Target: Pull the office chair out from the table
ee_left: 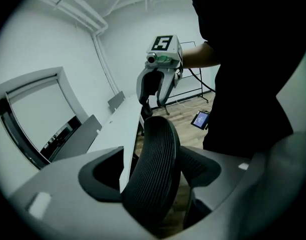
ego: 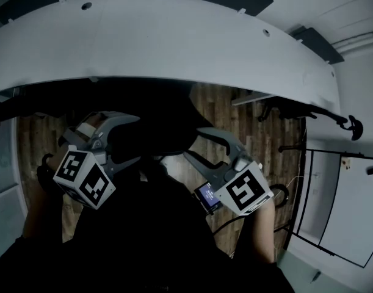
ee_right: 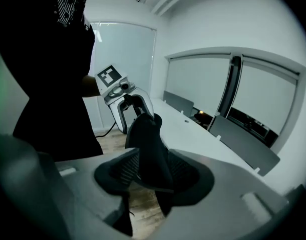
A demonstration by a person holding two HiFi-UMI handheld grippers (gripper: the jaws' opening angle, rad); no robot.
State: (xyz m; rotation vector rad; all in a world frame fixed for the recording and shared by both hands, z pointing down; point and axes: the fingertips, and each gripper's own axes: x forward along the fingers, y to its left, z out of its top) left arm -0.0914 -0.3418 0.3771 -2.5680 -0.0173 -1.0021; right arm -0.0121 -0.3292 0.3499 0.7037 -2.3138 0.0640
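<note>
The pull had not started. The office chair was tucked in, and in the head view its dark back lay right under the curved edge of the white table. No bare wooden floor showed between chair and table. As far as could be judged, only the reach to the chair was done. Closing both grips and drawing the chair back off the table were left.

On the left, the left gripper pointed forward and down at the left end of the chair's back. In the left gripper view its jaws stood fairly wide apart, with the ribbed top edge of the backrest rising between them. A slice of white table showed in the gap between the left pad and the backrest. The backrest lay close against the right pad, though contact there could not be confirmed. The jaws straddled the edge and were not clamped on it.

On the right, the right gripper met the other end of the same back. In the right gripper view its jaws were more narrowly parted, with the dark backrest edge upright in the middle of the gap. Ribbed pad surface showed on both sides of that edge, so it too looked unpinched. Each gripper view showed the other gripper at the far end of the backrest.
</note>
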